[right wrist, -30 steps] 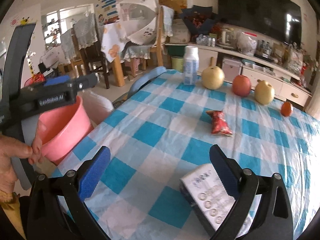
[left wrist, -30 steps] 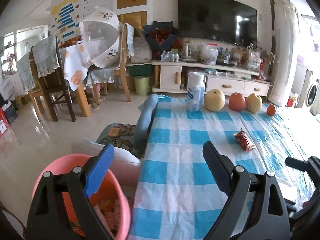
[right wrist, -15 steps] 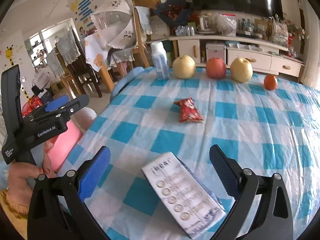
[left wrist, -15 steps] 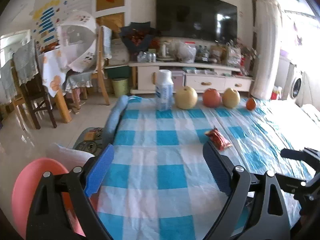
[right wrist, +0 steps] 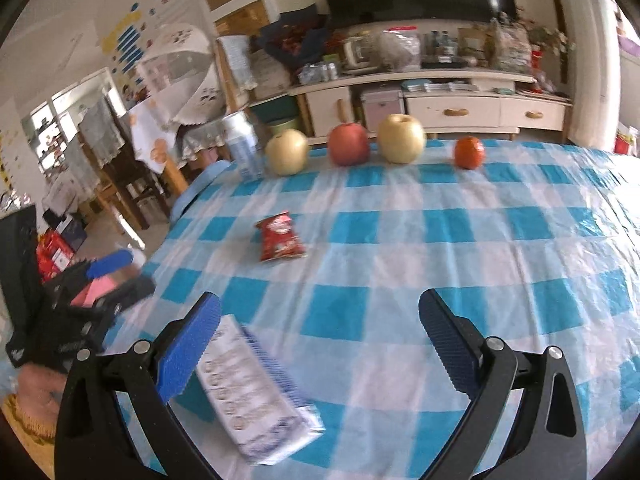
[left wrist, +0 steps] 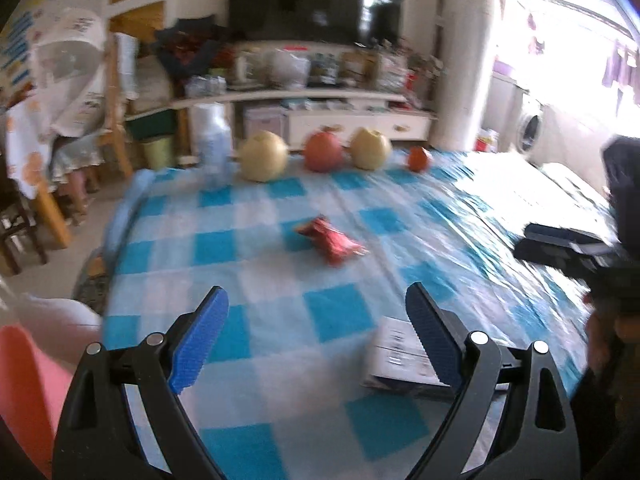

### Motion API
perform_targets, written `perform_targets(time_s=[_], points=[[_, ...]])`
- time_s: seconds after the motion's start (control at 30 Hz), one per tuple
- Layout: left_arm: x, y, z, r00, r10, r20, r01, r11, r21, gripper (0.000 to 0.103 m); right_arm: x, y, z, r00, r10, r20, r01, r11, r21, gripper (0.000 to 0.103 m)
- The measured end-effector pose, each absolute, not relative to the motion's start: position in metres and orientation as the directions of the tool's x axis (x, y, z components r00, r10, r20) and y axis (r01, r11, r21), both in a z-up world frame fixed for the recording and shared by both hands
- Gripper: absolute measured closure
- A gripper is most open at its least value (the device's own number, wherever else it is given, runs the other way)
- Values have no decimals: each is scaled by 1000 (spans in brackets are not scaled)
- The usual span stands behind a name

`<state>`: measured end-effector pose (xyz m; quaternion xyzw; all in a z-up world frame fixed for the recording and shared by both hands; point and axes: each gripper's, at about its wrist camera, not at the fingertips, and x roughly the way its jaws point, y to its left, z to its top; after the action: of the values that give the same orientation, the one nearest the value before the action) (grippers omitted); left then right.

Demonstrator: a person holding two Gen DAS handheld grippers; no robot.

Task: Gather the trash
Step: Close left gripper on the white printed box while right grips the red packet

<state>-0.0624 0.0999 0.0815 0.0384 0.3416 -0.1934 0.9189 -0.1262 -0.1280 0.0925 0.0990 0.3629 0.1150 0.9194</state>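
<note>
Your left gripper is spread wide, nothing between its blue pads; your right gripper likewise gapes empty. Nearest trash: a white carton lying flat on the checked tablecloth, just beside your right gripper's left pad, and partly behind your left gripper's right pad. Pink bin sits off the table's left edge. Mid-table, well apart from both grippers: a red snack wrapper. Far edge: a white bottle, then four fruits in a row.
</note>
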Motion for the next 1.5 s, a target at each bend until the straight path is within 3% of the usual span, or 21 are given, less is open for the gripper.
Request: perform_targets(time_s=[0.17,0.3,0.43,0.7,0.8,1.1,1.33,1.43,1.5], points=[[-78,66,63,568,-406,-716,417,892,-176,12,-115,-156,85,719,239,-653,-89,963,254,5],[-98,49,55,510,-486,-709,385,867,-317,12,-103,-167,82,717,230,-657,-72,963,259,5],[-106,23,45,519,-457,-722,321,887,-331,12,-90,-164,81,707,226,-670,-71,966,250,5],[-80,2,41,593,-252,-765,167,968,-189,12,-69,-144,78,687,248,-683,-142,968,208,5],[-75,-7,37,615,-134,-777,137,989,-63,12,-57,-141,71,665,269,-697,-149,962,229,5],[-77,-2,28,651,49,-757,89,986,140,12,-23,-122,45,589,355,-726,-202,935,293,5],[-65,21,24,632,75,-772,81,984,162,12,-5,-85,35,546,403,-734,-303,912,276,6],[-53,45,19,598,38,-801,77,992,104,12,1,-67,29,527,413,-743,-348,902,255,11],[-50,57,19,588,45,-808,47,995,90,12,5,-55,24,508,413,-756,-369,897,243,27]])
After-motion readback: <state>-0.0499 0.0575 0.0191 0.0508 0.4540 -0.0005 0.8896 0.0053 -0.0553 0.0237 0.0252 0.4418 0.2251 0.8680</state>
